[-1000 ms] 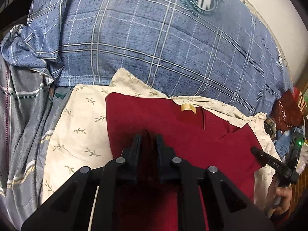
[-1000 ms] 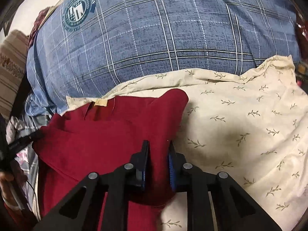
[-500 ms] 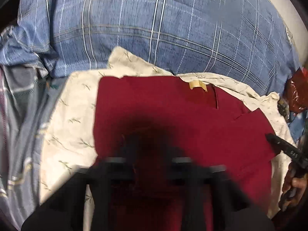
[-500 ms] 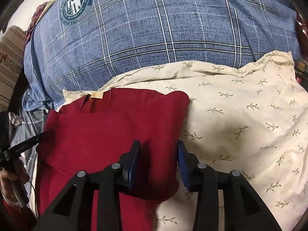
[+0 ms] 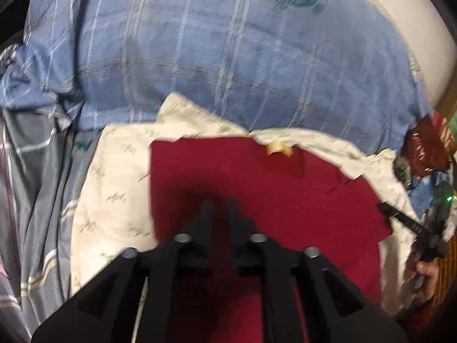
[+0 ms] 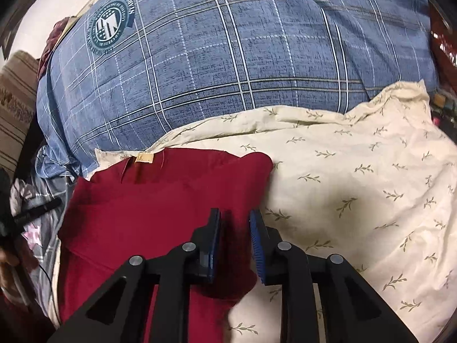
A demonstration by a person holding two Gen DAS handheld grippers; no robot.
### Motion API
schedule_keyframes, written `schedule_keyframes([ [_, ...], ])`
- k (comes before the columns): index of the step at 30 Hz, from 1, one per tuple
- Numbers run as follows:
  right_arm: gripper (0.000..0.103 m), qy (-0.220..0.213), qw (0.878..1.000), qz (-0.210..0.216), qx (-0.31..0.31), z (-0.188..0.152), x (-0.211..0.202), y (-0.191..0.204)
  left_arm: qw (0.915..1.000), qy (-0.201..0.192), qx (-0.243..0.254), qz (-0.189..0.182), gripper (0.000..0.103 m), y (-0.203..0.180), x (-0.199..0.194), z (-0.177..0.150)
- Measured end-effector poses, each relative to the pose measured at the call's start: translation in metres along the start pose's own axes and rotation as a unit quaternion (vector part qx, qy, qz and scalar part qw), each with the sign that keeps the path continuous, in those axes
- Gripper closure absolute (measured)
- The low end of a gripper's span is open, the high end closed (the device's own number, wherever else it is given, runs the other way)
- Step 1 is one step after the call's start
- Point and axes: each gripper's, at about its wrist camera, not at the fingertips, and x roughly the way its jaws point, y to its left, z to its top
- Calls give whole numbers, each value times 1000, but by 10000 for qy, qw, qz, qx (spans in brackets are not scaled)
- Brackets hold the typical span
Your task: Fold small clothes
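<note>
A dark red garment [image 5: 257,188] with a tan neck label [image 5: 278,150] lies folded on a cream leaf-print cloth [image 5: 114,194]. It also shows in the right wrist view [image 6: 160,208], with its label [image 6: 144,157] at the far edge. My left gripper [image 5: 221,208] is above the garment's middle, its fingers a small gap apart; the view is blurred. My right gripper [image 6: 234,223] is open over the garment's right edge, with nothing between its blue pads [image 6: 255,237].
A big blue plaid pillow [image 6: 228,57] with a round crest lies behind the clothes. The cream cloth [image 6: 357,185] spreads to the right. Grey striped bedding [image 5: 34,185] is on the left. A dark red packet [image 5: 425,151] lies at the far right.
My right gripper has opened and let go of the red garment's edge. My left gripper has lifted and its fingers have parted slightly. The garment now lies flatter.
</note>
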Motion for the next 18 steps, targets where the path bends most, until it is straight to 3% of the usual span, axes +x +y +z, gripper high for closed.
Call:
schedule_keyframes([
  [4,71,12,10000,60,36,-1,0,0,9995,251,169,-13,80,-6,12,-6],
  [9,70,30,10000,64,-7,-3,1,3,9981,308,433,323,66,-18,25,-11],
  [11,70,36,9999,97,31,-3,1,2,9962,360,572,551,49,-21,31,-15],
  [14,69,39,9998,155,85,-3,0,0,9950,424,633,652,47,-19,35,-22],
  [18,65,37,9998,185,57,-3,-1,2,9967,433,483,481,46,-13,30,-22],
])
